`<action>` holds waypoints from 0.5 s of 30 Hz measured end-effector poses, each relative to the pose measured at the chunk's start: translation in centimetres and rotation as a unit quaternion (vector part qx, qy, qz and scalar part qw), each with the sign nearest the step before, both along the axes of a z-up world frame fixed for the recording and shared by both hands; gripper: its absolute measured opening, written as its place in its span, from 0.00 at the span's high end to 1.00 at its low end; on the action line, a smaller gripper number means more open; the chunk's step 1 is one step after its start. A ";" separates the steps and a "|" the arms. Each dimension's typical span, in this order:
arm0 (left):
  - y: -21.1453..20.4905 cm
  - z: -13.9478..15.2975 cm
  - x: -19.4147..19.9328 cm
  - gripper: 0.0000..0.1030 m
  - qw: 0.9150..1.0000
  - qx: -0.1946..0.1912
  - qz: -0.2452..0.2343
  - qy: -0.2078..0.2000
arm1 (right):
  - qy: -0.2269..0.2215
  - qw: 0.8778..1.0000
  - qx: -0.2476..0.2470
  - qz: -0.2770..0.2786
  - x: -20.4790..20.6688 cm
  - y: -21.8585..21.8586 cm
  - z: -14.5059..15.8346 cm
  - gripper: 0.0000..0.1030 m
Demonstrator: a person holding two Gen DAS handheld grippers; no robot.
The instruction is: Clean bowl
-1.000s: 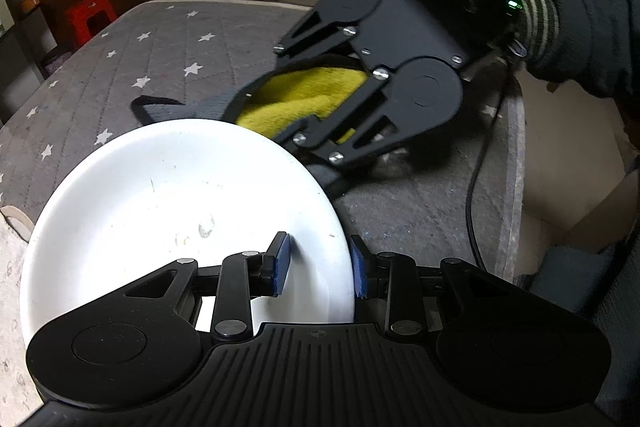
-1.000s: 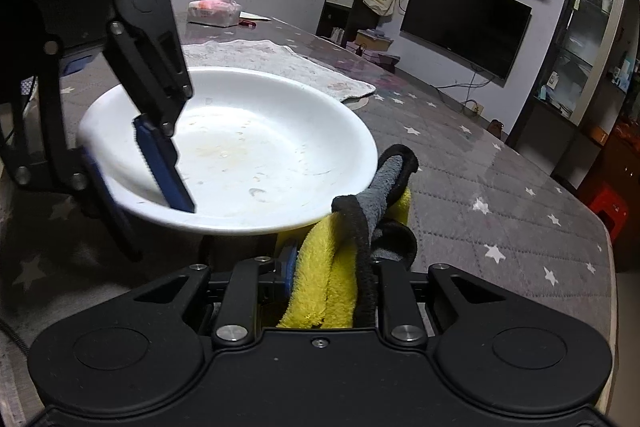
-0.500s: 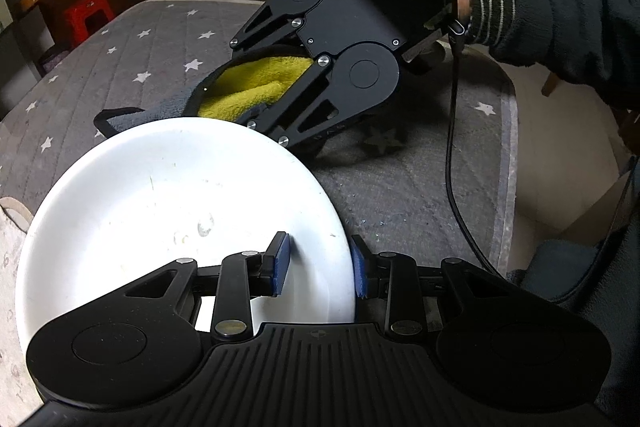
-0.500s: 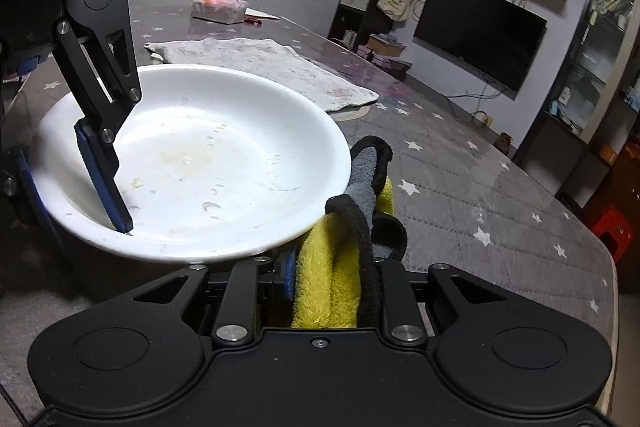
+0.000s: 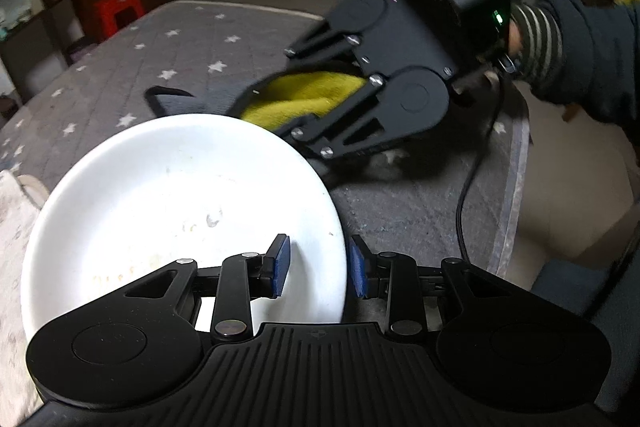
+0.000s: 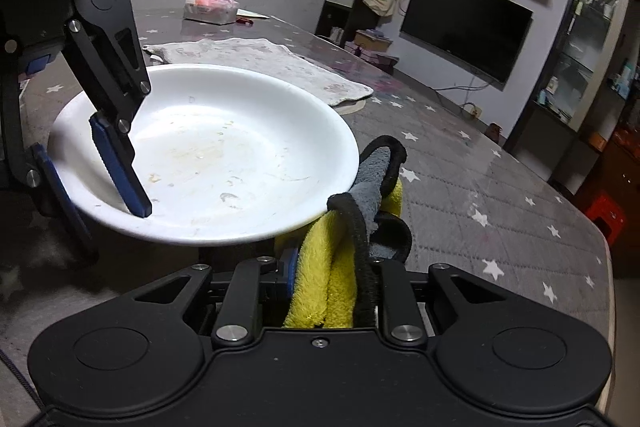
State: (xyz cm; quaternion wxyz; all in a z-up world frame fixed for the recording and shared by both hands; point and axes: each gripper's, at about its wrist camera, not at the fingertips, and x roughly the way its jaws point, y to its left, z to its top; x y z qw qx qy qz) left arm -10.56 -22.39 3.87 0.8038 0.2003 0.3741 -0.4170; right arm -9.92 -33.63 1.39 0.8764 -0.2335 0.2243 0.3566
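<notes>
The left tool [image 5: 318, 263] is pinching the near rim of the white bowl [image 5: 168, 195], one blue pad inside and one outside, holding it above the star-patterned desk [image 5: 192, 47]. The bowl's inside is showing yellowish smears and crumbs. The right tool [image 6: 332, 283] is gripping a folded yellow and grey cloth [image 6: 340, 259], sitting just beside and slightly under the bowl's far rim. A pale rag [image 6: 260, 59] is lying on the desk behind the bowl.
</notes>
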 end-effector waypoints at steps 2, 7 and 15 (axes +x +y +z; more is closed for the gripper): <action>0.4 0.5 -0.4 0.67 1.000 -0.012 0.029 -0.002 | 0.000 1.000 0.001 -0.007 -0.4 0.0 -0.1 0.77; 1.8 2.1 -2.3 0.65 0.995 -0.034 0.096 -0.023 | -0.001 1.000 0.006 -0.024 -1.1 0.0 -0.2 0.77; 6.6 5.3 -3.1 0.57 0.959 -0.079 0.270 -0.035 | 0.001 0.999 0.015 -0.043 -1.3 0.0 -0.4 0.77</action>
